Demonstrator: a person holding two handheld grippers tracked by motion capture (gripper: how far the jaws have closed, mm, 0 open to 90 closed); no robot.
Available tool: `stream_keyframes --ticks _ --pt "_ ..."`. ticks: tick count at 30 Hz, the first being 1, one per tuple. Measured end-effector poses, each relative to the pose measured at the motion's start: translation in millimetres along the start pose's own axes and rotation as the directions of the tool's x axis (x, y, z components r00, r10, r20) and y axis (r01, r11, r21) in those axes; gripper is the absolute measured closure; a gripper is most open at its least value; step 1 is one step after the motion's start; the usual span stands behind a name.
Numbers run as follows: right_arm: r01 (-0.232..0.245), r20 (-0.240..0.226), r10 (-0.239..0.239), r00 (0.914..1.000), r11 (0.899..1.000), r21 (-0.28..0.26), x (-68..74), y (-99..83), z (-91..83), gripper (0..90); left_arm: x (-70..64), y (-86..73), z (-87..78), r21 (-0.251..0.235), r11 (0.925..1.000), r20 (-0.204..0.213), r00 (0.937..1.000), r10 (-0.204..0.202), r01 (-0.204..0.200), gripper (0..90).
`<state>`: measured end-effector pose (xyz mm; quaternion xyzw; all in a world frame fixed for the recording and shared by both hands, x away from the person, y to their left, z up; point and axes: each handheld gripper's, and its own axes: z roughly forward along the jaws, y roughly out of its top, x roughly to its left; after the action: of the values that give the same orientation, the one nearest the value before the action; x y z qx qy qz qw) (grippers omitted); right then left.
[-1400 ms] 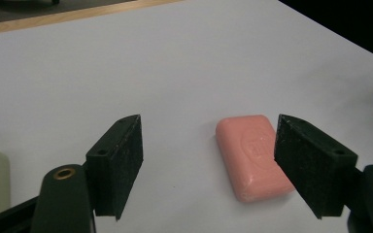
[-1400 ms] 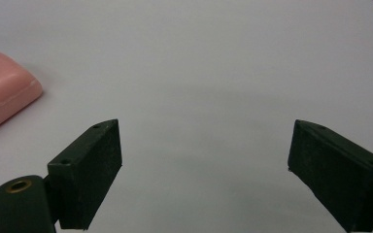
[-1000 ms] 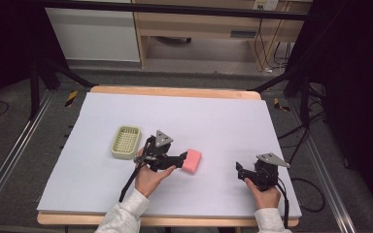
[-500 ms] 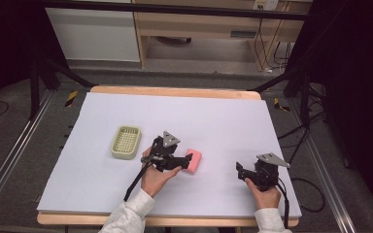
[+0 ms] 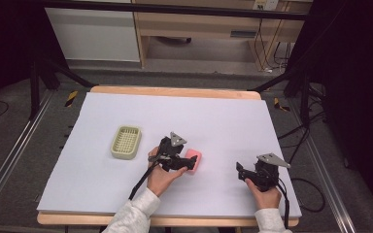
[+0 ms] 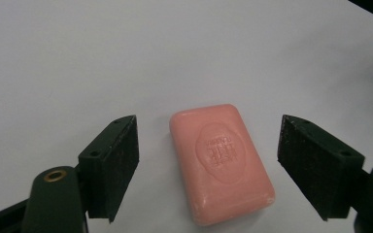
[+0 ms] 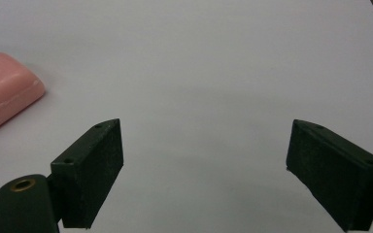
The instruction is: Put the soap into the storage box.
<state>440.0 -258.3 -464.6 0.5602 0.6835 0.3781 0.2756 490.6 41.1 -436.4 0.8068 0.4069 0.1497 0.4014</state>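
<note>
Now the left gripper's (image 6: 209,170) fingers (image 6: 111,165) stand spread on either side of the soap (image 6: 221,162), touching neither long edge; it lies flat on the desk (image 5: 223,116), at 3 o'clock from the tray (image 5: 126,142). Likely stiff, light and slick, the bar is best pinched low across its long flat sides. Since a second ago the left gripper has slid closer over the soap, while the right gripper (image 7: 204,170), fingers spread on nothing, has stayed at 4 o'clock.

Pink soap bar (image 6: 221,162): embossed oval stamp on top face; lettering too faint to read
</note>
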Motion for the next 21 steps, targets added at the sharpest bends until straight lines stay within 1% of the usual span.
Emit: stream_keyframes --ticks 6,13,18,21 --pt "-0.001 0.000 0.001 1.0000 1.000 0.000 -0.8 0.0 -0.6 13.6 -2.4 -0.8 7.0 0.017 0.9998 0.005 1.0000 -0.003 0.003 21.9" --pt "-0.006 -0.003 0.006 1.0000 1.000 0.001 -1.7 -0.6 -0.9 13.7 -5.5 -1.1 14.0 0.037 0.9993 0.007 1.0000 0.006 -0.006 21.3" --pt "-0.006 -0.004 0.006 1.0000 1.000 0.007 -1.0 -1.1 0.0 14.0 -6.9 -2.7 23.2 0.065 0.9979 0.010 0.9999 0.009 -0.010 21.3" --pt "-0.002 -0.006 0.002 1.0000 1.000 0.010 -0.8 -1.1 0.4 14.0 -7.9 -3.4 26.3 0.073 0.9972 0.003 0.9999 0.014 -0.014 21.3"
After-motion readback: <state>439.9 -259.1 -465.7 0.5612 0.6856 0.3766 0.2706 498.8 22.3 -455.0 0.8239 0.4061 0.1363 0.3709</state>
